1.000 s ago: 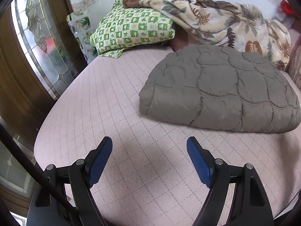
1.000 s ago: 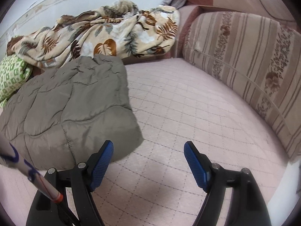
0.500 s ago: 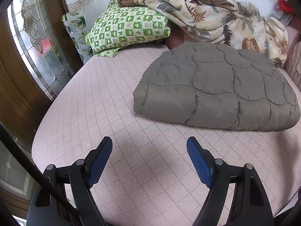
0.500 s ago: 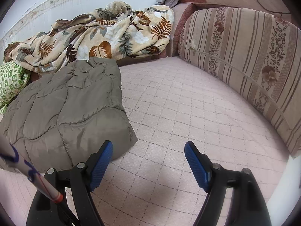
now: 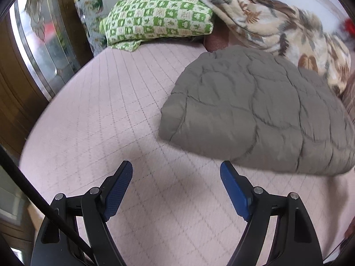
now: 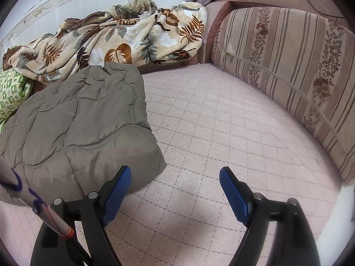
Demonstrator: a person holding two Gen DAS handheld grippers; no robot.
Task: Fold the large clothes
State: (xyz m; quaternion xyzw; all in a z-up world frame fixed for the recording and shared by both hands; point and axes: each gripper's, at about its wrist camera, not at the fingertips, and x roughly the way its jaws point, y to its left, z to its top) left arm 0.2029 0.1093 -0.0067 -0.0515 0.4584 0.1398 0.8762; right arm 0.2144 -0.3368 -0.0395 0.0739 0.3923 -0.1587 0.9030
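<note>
Since the earlier frame, the left gripper (image 5: pixel 176 177) has shifted toward the left side of the bed and a little closer to the cover, so the folded grey quilted jacket (image 5: pixel 255 119) now sits further right in its view; the right gripper (image 6: pixel 174 182) has stayed almost in place, and its jaws have just been opening a little more, with nothing between them. Both tongs stand wide apart and empty, hovering over the pink quilted bed cover (image 5: pixel 99 115). The jacket lies as a thick bundle on the bed, its long axis running left to right across the scene, with its far edge close to the leaf-patterned blanket (image 6: pixel 124 40) and the green checked pillow (image 5: pixel 155 15) beyond its far left corner. From the left gripper, the bundle lies ahead and to the right, with its near left corner clearly apart from the blue pads. From the right gripper, the bundle lies ahead and to the left, and its near right corner is just beside the left pad (image 6: pixel 117 190), maybe already touching, though the fisheye view does not let me be sure. So I judge the right hand is nearer to the jacket. The striped sofa cushion (image 6: pixel 288 71) bounds the bed on the right, well apart from the jacket.
</note>
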